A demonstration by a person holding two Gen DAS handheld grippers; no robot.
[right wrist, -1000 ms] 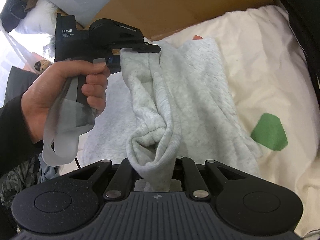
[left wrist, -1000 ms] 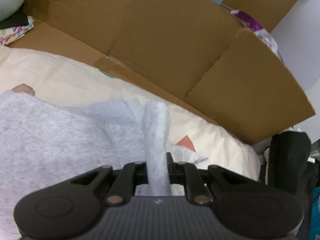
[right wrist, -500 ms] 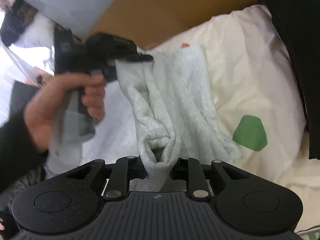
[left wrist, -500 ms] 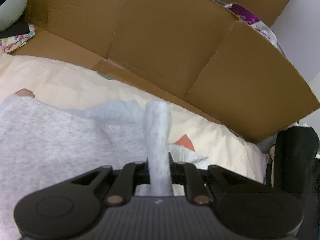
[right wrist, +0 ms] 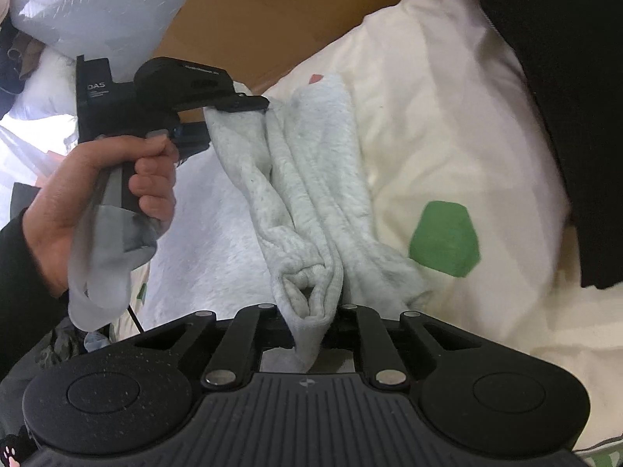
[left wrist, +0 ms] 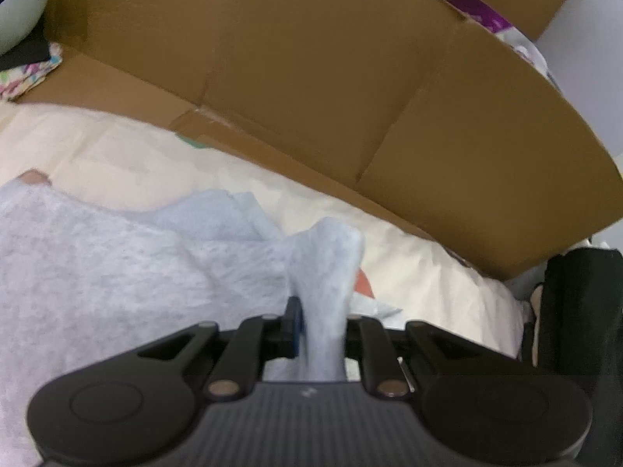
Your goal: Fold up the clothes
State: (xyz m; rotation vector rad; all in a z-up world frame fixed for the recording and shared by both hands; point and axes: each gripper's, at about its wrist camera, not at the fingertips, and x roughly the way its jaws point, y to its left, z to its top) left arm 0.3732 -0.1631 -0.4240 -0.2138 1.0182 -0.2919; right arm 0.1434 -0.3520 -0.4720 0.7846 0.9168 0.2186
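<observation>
A light grey fleece garment (left wrist: 117,272) lies on the cream bed sheet (left wrist: 428,272). A bunched fold of it stands up between the jaws of my left gripper (left wrist: 319,327), which is shut on it. In the right wrist view the same garment (right wrist: 311,179) hangs as a twisted band between both grippers. There a bare hand (right wrist: 78,202) holds the left gripper (right wrist: 237,107), which pinches the far end. The near, rolled end is pinched by my right gripper (right wrist: 311,319), whose jaws are closing on it.
A big flattened cardboard sheet (left wrist: 311,78) leans along the far side of the bed. A green patch (right wrist: 444,241) marks the sheet right of the garment. Dark fabric (right wrist: 564,78) drapes at the right edge. A clear plastic bag (right wrist: 97,0) sits at upper left.
The two grippers have drawn apart, so the grey band between them is longer and straighter. The fold in the left jaws has slumped wider. The cardboard has slid slightly in the left view.
</observation>
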